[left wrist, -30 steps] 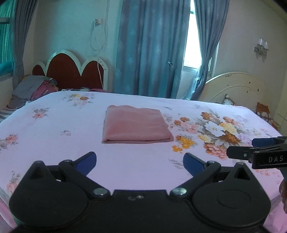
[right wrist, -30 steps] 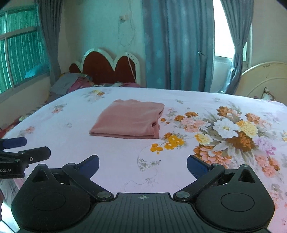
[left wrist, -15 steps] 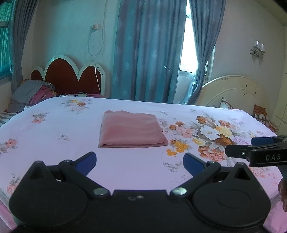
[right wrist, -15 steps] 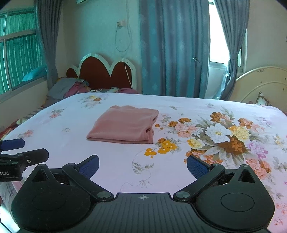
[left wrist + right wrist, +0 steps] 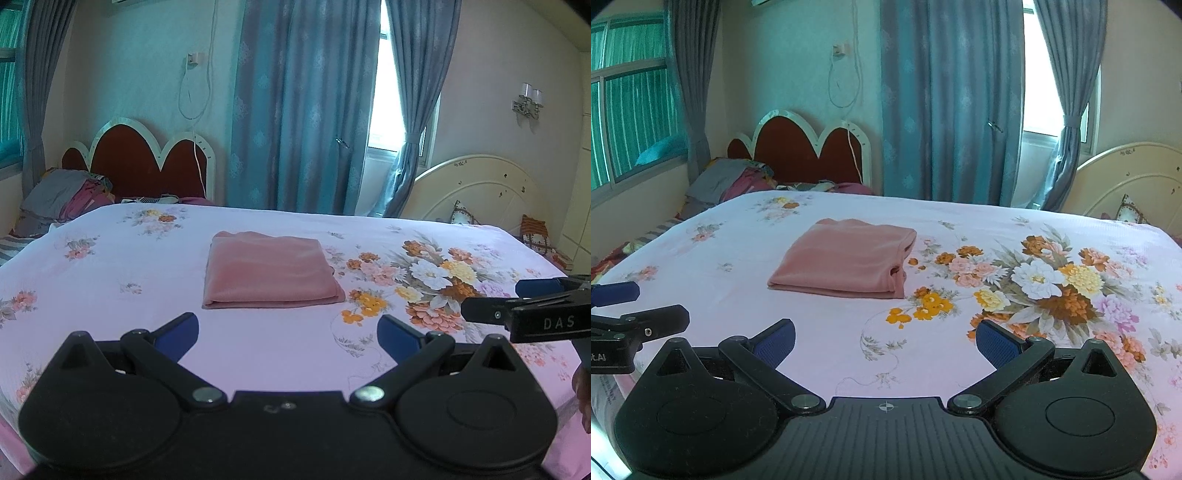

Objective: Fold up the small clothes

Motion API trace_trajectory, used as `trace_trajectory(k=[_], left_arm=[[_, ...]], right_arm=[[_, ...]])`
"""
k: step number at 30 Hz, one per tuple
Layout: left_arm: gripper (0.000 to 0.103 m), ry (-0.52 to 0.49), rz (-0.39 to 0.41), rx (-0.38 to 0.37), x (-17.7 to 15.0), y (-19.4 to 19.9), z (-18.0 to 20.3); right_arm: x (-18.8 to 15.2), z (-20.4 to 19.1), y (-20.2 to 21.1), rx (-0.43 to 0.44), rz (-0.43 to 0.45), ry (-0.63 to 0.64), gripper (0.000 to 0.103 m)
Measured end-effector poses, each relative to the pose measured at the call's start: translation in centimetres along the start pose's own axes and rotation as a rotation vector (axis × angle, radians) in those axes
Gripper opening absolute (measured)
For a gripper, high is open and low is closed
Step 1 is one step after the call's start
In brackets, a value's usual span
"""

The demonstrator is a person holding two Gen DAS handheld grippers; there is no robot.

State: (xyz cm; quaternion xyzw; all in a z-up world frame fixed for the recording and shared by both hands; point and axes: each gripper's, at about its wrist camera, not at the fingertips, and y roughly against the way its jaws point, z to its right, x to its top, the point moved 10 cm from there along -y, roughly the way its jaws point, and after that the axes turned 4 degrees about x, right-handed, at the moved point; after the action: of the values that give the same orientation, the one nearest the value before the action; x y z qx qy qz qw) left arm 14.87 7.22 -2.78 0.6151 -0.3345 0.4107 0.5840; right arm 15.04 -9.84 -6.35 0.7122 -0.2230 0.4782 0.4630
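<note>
A pink garment lies folded into a neat rectangle in the middle of the bed, also in the right wrist view. My left gripper is open and empty, held above the near edge of the bed, well short of the garment. My right gripper is open and empty too, beside the left one. Each gripper shows at the edge of the other's view: the right one and the left one.
The bed has a pink floral sheet, also in the right wrist view. A pile of clothes lies at the far left by a red headboard. Blue curtains hang behind. A cream headboard stands at the right.
Both grippers have drawn back and tilted up from the bed, so the folded garment looks farther away. Both stay open and empty.
</note>
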Motion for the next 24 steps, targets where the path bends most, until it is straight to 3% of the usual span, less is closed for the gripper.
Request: trace_trajectory(k=[24], left_arm=[[0.103, -0.016, 0.002, -0.004, 0.13, -0.13, -0.1]], right_arm=[[-0.23, 0.68, -0.17, -0.007, 0.0, 0.017, 0.103]])
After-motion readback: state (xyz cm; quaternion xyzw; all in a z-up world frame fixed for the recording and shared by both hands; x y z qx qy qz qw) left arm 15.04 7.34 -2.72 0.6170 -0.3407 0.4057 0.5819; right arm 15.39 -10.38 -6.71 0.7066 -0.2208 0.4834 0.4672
